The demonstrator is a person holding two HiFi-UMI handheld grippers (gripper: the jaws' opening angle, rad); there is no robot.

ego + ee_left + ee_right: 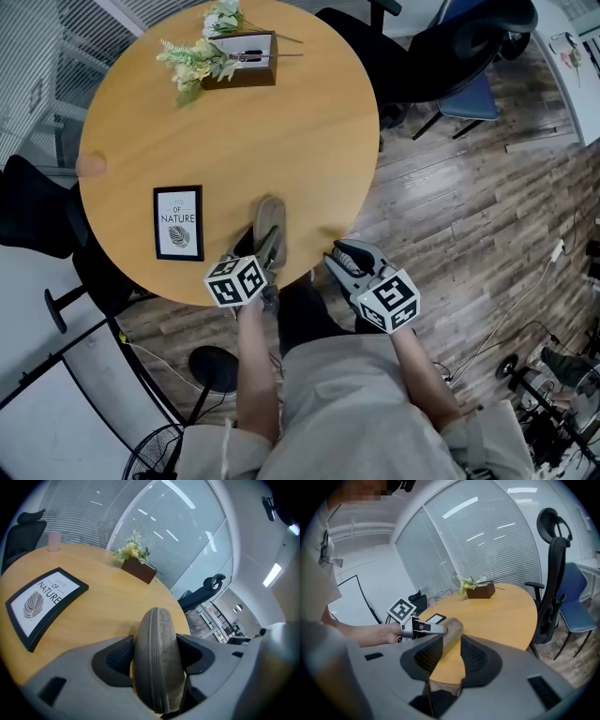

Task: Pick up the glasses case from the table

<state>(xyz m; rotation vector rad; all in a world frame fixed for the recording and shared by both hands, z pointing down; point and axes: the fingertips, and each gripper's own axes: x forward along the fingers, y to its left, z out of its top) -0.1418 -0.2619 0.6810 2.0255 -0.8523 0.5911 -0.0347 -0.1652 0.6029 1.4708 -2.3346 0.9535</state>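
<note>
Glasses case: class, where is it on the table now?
Head view: the glasses case sits near the front edge of the table, right of the framed print, its near end between the left gripper's fingers.

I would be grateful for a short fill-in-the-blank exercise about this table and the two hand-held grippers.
1. The glasses case sits between the jaws of the ____ hand-held gripper.
2. The framed picture reads "Life of ____".
3. The wooden table is ____ in shape.
4. The right hand-held gripper holds ____.
Missing words: left; Nature; round; nothing.
</note>
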